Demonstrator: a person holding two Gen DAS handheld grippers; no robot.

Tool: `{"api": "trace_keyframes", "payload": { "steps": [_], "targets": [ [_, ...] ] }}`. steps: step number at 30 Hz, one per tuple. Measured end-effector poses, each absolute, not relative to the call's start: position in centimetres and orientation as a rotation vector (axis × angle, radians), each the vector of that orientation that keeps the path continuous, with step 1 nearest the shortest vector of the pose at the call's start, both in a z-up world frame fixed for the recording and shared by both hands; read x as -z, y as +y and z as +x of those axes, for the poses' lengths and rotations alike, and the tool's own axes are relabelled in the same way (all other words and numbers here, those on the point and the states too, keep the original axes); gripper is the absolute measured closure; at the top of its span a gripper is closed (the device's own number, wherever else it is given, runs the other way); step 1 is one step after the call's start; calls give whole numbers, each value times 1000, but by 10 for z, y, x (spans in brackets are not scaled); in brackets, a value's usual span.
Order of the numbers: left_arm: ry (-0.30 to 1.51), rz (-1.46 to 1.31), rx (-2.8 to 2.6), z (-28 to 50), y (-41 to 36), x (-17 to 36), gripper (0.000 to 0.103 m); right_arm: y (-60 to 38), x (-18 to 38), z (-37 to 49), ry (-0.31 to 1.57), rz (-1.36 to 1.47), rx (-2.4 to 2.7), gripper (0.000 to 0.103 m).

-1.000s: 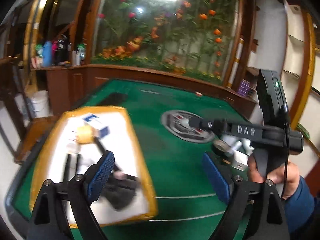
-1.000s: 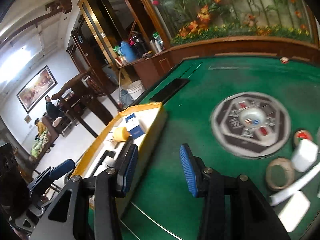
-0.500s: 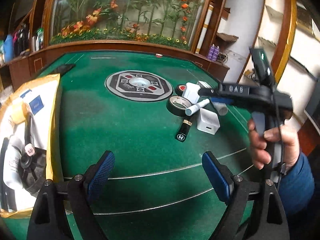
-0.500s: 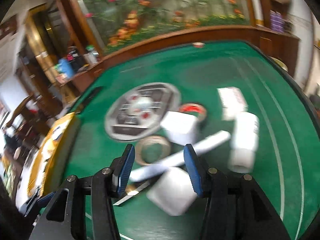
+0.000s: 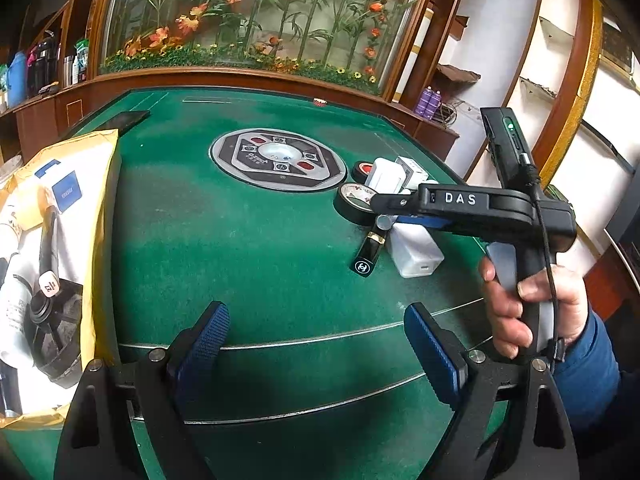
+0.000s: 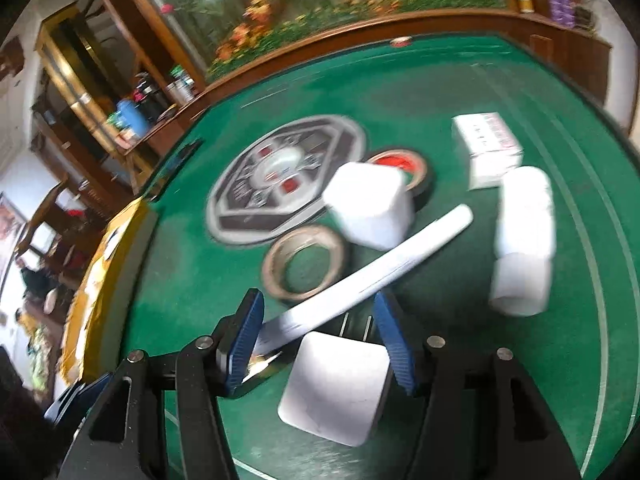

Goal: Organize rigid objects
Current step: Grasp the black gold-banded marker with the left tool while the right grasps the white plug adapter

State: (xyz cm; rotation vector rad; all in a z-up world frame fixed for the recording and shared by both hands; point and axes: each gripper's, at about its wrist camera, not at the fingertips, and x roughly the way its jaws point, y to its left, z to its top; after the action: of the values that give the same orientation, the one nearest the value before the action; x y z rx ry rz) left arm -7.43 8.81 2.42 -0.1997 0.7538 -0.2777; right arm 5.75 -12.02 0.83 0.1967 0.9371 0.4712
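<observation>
Across the green felt table, seen from the left wrist: showing the right gripper side-on, gripped by a hand in a blue sleeve and reaching over the cluster of small objects; also showing a yellow-rimmed box at the left edge with dark and white items inside, and a black lipstick with a gold band, lying flat beside the white charger cube.

From the right wrist: looking down onto that same cluster at close range, slightly blurred; revealing the charger's 2 metal prongs, pointing away from the camera, and a printed white carton with a white bottle on its side just beside it, both mostly hidden in the other view.

Regarding the jaws: holding the left gripper spread wide over bare felt, with nothing between the ribbed blue pads. Having just been opening the right jaws, now standing about half apart and straddling 2 things: a long white tube crossing the gap on a diagonal, its near end by the left pad, and the charger cube sitting low between the pads. Pressing on neither, as far as can be told.

Regarding shapes: 1 tan tape roll lying flat, touching the tube; 1 black roll with a red core behind a rounded white box; an octagonal panel set into the table centre.
</observation>
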Motion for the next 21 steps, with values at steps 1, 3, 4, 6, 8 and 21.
{"api": "trace_keyframes", "payload": {
  "steps": [1,3,4,6,8,21],
  "targets": [
    [757,-201,277,-74,88,-24,11,-115,-8,55,940,186,-500,45],
    [760,-201,275,-74,88,-23,11,-104,-9,49,954,189,-618,45],
    [760,-199,274,-74,88,-23,11,-100,-11,45,962,209,-702,45],
    [760,-198,271,-75,88,-23,11,-96,-20,37,925,245,-812,44],
    [761,-196,268,-75,87,-23,11,-99,-32,29,845,213,-798,44],
    [831,-200,309,-53,68,-29,11,-163,-42,40,759,448,-561,45]
  ]
}}
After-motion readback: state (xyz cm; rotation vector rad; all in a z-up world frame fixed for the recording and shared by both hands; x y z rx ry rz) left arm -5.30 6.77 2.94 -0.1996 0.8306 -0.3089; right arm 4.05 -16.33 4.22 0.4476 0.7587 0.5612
